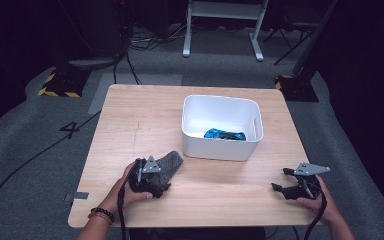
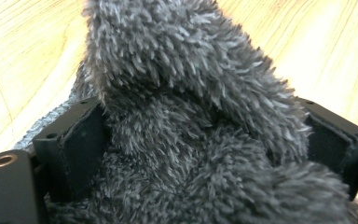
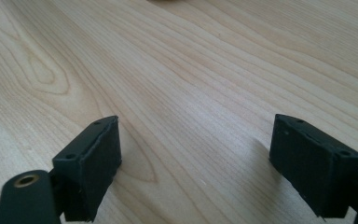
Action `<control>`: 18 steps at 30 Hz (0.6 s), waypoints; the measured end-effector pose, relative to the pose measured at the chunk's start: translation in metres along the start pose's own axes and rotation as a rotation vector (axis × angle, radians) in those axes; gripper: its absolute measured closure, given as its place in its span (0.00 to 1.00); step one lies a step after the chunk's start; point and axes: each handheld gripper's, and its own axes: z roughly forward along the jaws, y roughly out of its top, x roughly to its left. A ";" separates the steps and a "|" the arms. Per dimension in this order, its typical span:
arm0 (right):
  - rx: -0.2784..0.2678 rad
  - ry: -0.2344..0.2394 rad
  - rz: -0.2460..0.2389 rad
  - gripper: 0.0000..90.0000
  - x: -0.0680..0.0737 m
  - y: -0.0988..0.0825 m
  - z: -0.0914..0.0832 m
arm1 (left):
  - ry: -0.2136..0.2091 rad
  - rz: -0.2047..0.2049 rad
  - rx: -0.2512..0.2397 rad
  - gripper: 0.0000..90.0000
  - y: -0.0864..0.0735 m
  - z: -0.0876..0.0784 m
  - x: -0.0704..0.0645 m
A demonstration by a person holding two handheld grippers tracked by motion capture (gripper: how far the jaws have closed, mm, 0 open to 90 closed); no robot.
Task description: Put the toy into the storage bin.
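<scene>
Left gripper (image 1: 156, 186) pinches the sock (image 1: 169, 163) — its length points toward the bin (image 1: 221, 149); right gripper (image 1: 280, 179) spread, empty, well apart.

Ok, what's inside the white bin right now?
A blue-and-black item lies on the floor of the bin, toward its near side. The near wall hides the floor strip right behind it, so anything there can't be seen.

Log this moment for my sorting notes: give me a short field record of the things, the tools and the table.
held item: fuzzy grey sock, lying on the table
left tool: closed around the sock
right tool: open, nothing between its pads, low over bare wood
bin: white, beyond the sock
bin contents: blue item
table: light wood
</scene>
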 end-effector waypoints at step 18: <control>-0.001 -0.011 0.010 0.19 0.002 -0.001 -0.001 | -0.007 0.007 0.003 0.12 0.001 0.000 0.001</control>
